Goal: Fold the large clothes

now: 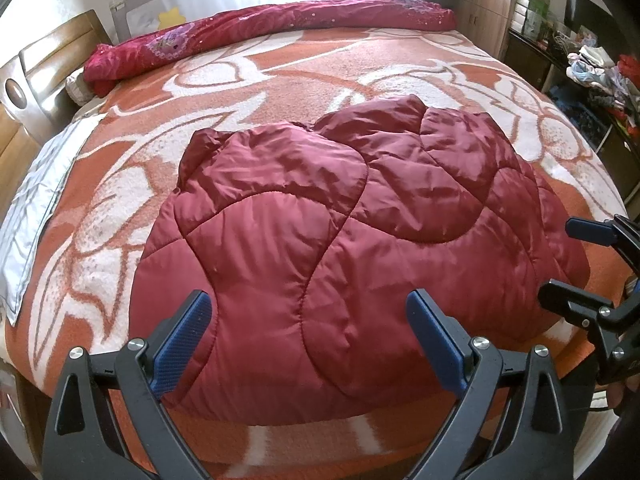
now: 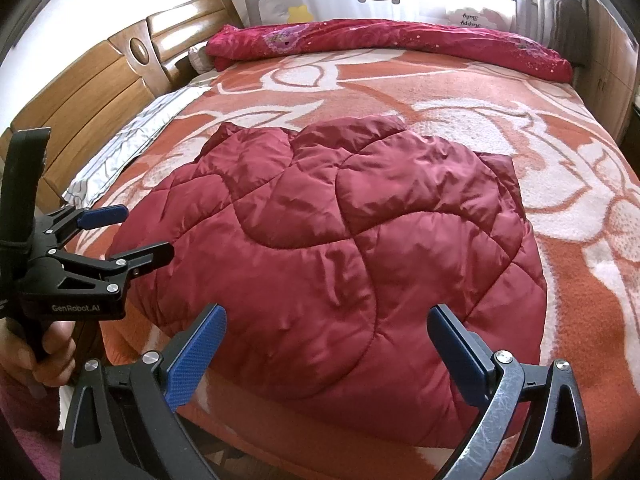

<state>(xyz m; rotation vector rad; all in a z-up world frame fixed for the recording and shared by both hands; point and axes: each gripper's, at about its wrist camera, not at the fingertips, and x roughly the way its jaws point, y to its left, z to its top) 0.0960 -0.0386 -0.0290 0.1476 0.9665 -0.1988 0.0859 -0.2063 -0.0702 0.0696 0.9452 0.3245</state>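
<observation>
On the bed [image 1: 280,68], across its fuzzy orange-and-white blanket [image 1: 132,184], your shiny maroon quilted jacket [image 1: 340,240] lies puffed into a rounded, already folded bundle, curved stitching dividing its padded panels. Your left tool [image 1: 308,340] hangs near its front edge, ribbed blue pads spread wide, gripping nothing. Your right tool [image 2: 326,354] hovers likewise, wide and empty.
</observation>
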